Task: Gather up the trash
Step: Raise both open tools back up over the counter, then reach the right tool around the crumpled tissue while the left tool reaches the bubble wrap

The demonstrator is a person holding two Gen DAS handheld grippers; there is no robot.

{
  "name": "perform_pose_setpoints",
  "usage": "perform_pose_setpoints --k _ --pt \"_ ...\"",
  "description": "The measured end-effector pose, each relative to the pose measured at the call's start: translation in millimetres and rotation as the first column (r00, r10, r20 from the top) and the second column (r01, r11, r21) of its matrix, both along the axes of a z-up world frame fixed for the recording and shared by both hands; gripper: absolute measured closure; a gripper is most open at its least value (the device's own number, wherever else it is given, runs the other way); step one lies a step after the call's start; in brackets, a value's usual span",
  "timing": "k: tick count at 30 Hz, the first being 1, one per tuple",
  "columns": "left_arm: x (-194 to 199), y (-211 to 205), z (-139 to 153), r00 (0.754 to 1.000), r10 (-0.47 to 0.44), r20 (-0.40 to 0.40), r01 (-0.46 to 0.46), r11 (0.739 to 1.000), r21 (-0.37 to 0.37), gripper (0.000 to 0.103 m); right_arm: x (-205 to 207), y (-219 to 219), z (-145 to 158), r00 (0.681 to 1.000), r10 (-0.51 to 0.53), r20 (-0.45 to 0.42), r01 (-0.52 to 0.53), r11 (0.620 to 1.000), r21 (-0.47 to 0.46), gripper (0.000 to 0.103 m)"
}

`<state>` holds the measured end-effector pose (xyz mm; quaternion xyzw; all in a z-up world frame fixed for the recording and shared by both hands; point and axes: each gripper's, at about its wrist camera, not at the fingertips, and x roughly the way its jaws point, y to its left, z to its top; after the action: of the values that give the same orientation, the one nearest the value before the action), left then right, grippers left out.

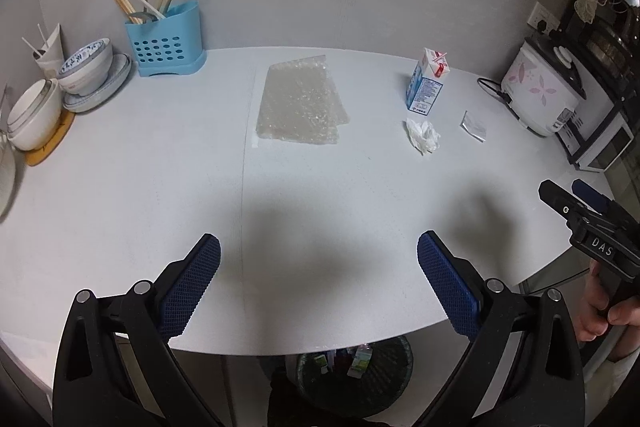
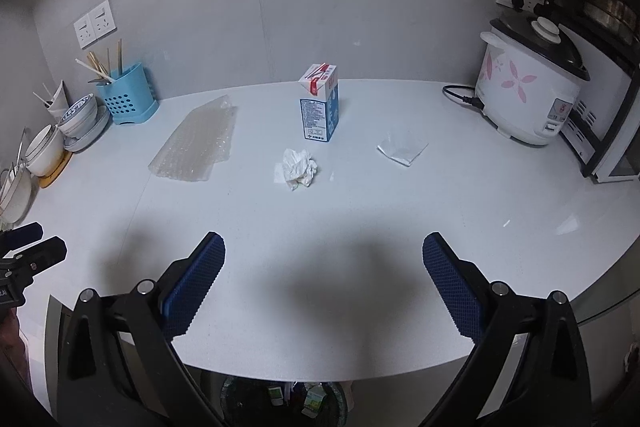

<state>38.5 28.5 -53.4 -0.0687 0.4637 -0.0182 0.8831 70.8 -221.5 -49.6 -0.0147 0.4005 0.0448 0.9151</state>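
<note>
Well, both the left gripper (image 1: 319, 263) and right gripper (image 2: 324, 261) hang over the counter's (image 1: 160, 187) near edge with fingers spread wide, gripping nothing — trash lies around the upright milk carton (image 2: 319, 103): crumpled tissue (image 2: 299, 169) in front, bubble wrap (image 2: 196, 145) left, foil wrapper (image 2: 402, 148) right

My left hand-held gripper (image 1: 319, 269) hangs wide open over the near edge of the white surface (image 1: 140, 187). Ahead lie bubble wrap (image 1: 301, 103), a carton (image 1: 427, 83) standing upright, a crumpled tissue (image 1: 423, 135) just before it, and a foil scrap (image 1: 474, 126). A bin (image 1: 356, 371) sits below the edge. My right hand-held gripper (image 1: 576, 201) shows at right.
</note>
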Motion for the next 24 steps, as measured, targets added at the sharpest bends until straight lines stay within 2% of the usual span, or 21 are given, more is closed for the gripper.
perform_pose_setpoints --k 9,16,24 --pt "58.9 19.1 -11.9 0.999 0.005 -0.045 -0.005 1.0 0.009 0.006 47.9 3.3 -8.0 0.999 -0.047 -0.026 0.048 0.999 0.003 0.008" --pt "110.6 35.6 -44.6 0.993 0.017 -0.113 -0.015 1.0 0.014 0.007 82.2 3.0 -35.1 0.992 -0.089 -0.09 0.089 0.996 -0.005 0.008" --pt "179.2 48.4 -80.5 0.984 0.02 -0.175 -0.017 1.0 0.018 0.007 127.2 23.0 -64.9 0.983 -0.108 -0.15 0.107 0.994 -0.018 0.008"
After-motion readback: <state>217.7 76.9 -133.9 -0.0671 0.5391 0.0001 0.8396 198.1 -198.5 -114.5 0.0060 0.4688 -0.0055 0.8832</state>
